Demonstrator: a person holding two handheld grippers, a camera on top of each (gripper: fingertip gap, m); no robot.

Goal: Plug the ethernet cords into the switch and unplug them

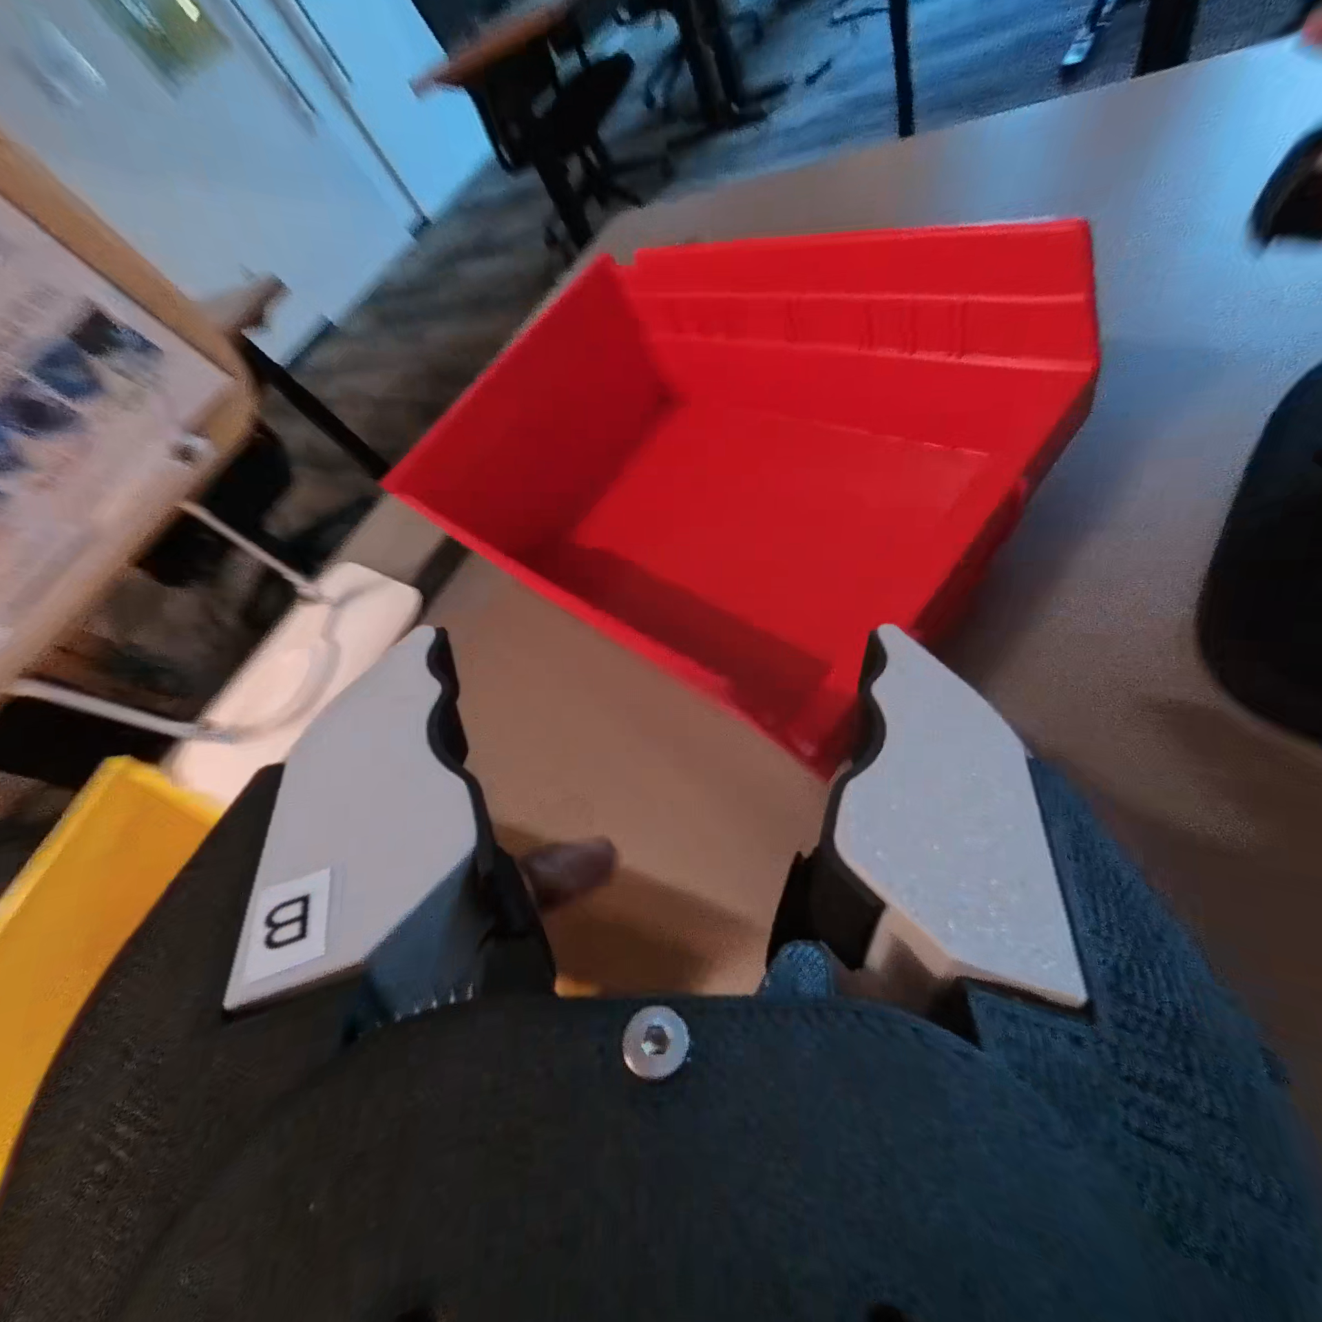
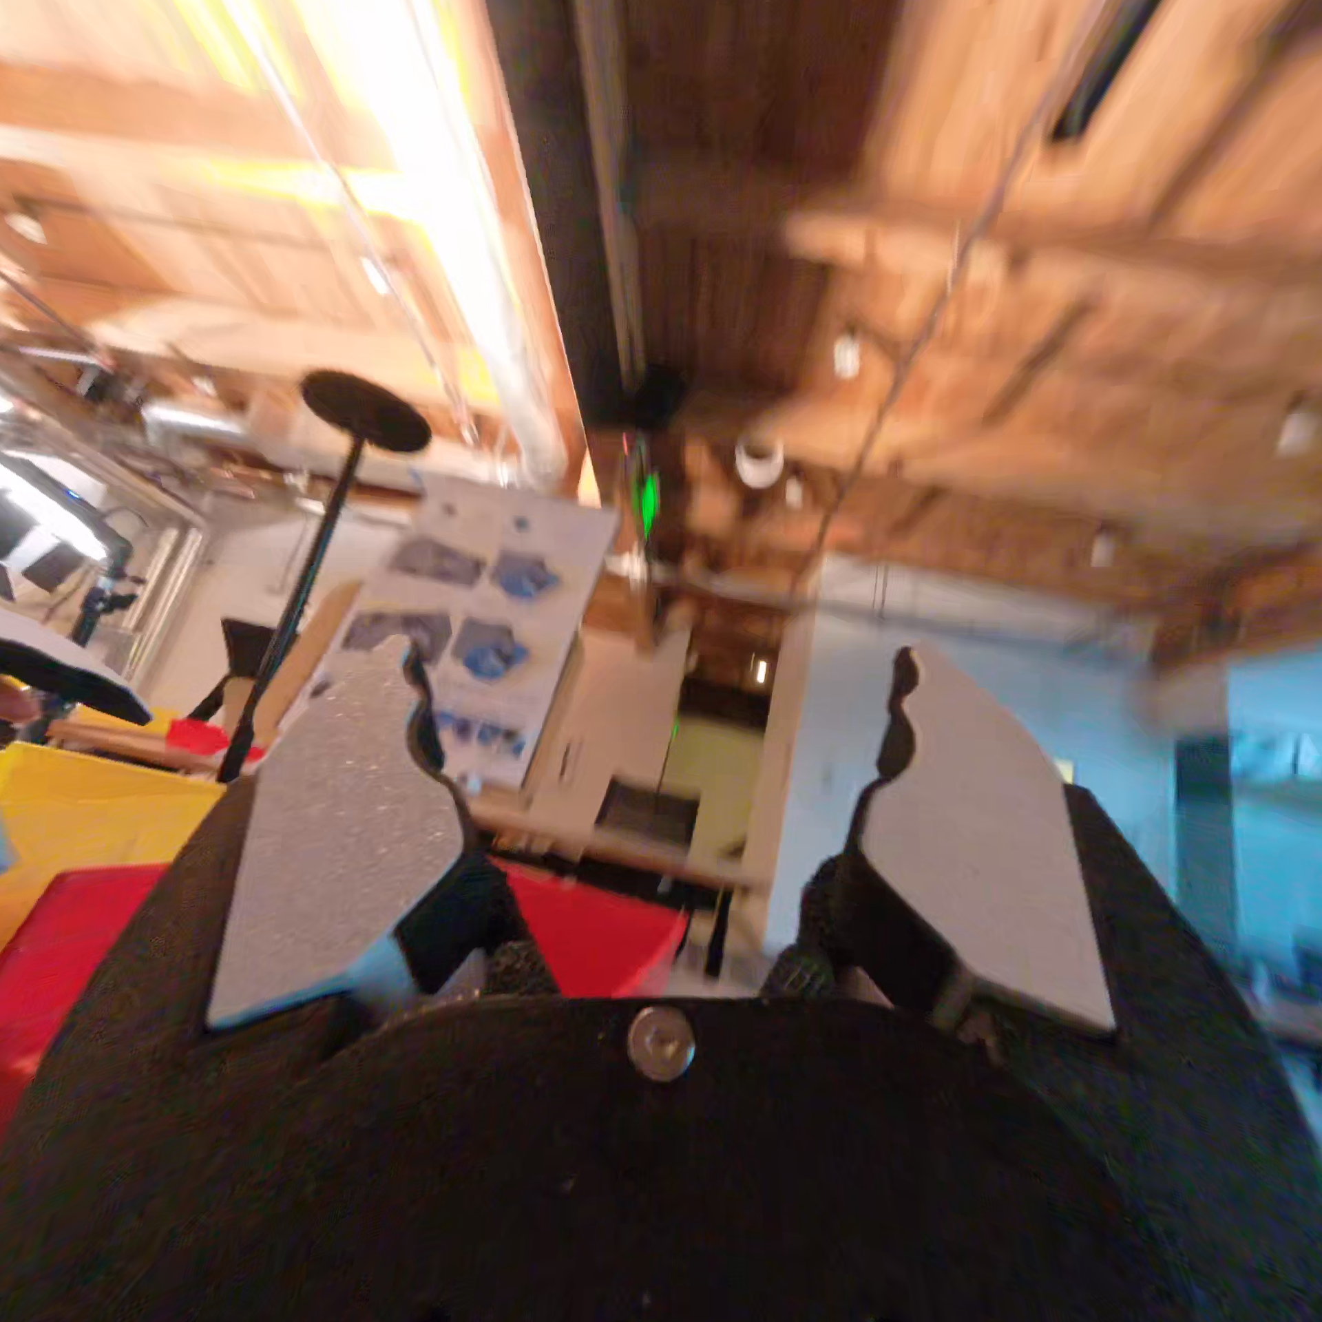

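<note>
My left gripper [image 1: 658, 644] is open and empty, held above the tan table [image 1: 629, 730] just in front of an empty red bin [image 1: 772, 458]. A white box-like device [image 1: 300, 665] with pale cords [image 1: 236, 551] on it lies at the left table edge; blur hides its details. My right gripper [image 2: 658, 658] is open and empty, tilted up toward the ceiling. No switch or ethernet cord shows clearly in either view.
A yellow bin [image 1: 79, 894] sits at the lower left, also in the right wrist view [image 2: 86, 808] beside the red bin [image 2: 601, 937]. A dark object [image 1: 1273, 558] lies right. A black stand [image 2: 315, 572] and a poster board [image 2: 493, 629] stand beyond.
</note>
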